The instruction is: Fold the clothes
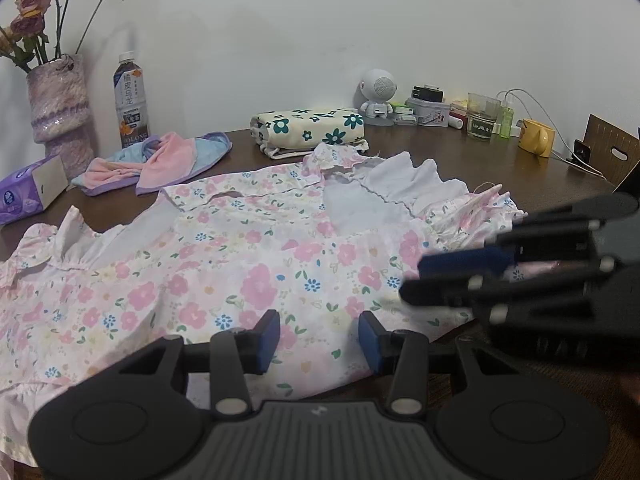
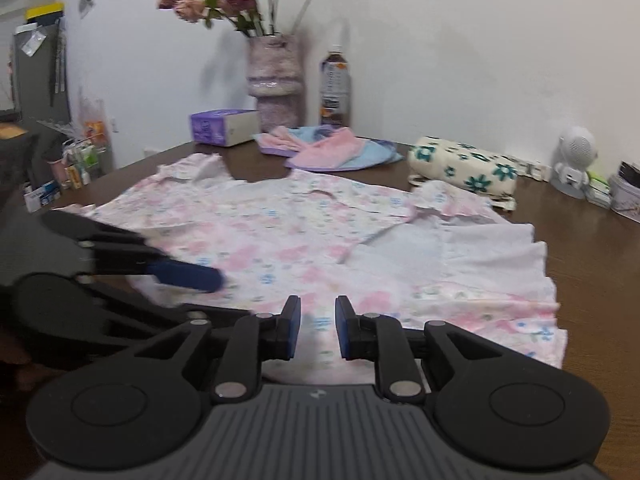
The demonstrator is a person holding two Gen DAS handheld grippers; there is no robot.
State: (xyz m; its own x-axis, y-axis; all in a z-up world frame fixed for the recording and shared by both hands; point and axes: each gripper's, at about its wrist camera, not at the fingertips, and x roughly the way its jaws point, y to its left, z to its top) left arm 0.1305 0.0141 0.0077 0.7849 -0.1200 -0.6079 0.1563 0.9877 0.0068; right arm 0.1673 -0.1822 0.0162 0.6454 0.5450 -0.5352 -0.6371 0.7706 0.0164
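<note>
From my left wrist camera I see the floral dress (image 1: 248, 248) spread flat across the brown table (image 1: 500, 168), its ruffled collar and white lining turned toward the wall. My left gripper (image 1: 319, 342) hangs low over the near hem with its jaws spread; the cloth lies below the gap and the blue pads (image 1: 269, 338) press on nothing. My right gripper (image 1: 440, 276) reaches in from the right, blurred, its tips just over the dress's right side. From this side I cannot tell whether cloth is caught between its fingers. Behind the dress lie a pink and blue towel (image 1: 160, 160), a rolled flowered cloth (image 1: 308, 126), a tissue box (image 1: 30, 188), a vase of dried roses (image 1: 60, 100), a tea bottle (image 1: 130, 104), a white speaker (image 1: 378, 92) and a yellow mug (image 1: 538, 136).

From my right wrist camera the dress (image 2: 304, 240) fills the middle of the table (image 2: 592, 248), with the white lining folded over on the right. My right gripper (image 2: 318, 328) sits above the near edge, jaws parted by a narrow gap, the fabric showing through it and neither pad (image 2: 294, 328) pinching it. My left gripper (image 2: 192, 276) comes in from the left, one blue finger lying over the cloth. The towel (image 2: 332, 152), rolled cloth (image 2: 464, 168), vase (image 2: 274, 80) and bottle (image 2: 335, 84) stand along the far side.
</note>
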